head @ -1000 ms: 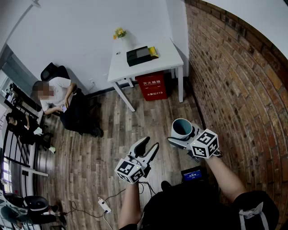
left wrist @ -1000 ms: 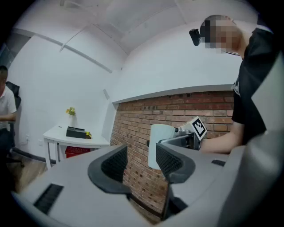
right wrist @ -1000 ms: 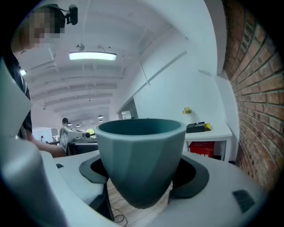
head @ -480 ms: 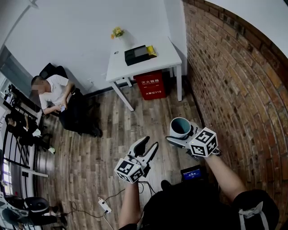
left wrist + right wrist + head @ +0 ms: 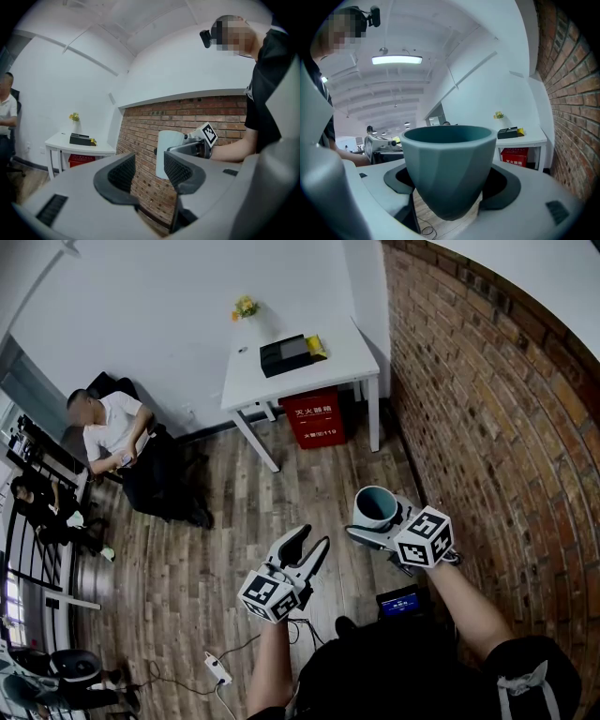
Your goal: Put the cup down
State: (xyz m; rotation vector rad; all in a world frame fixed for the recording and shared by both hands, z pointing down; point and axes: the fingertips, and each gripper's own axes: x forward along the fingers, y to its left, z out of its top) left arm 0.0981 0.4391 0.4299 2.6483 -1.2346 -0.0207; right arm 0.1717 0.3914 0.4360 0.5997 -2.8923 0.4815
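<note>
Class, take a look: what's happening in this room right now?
A person holds a gripper in each hand. The right gripper is shut on a teal cup, upright in mid-air above the wooden floor. The left gripper is open and empty. The cup is not yet set down.

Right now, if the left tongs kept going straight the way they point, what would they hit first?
Probably the brick wall, seen between the open left tongs. The cup in the right tongs sits just right of that line; depth is unclear.
</note>
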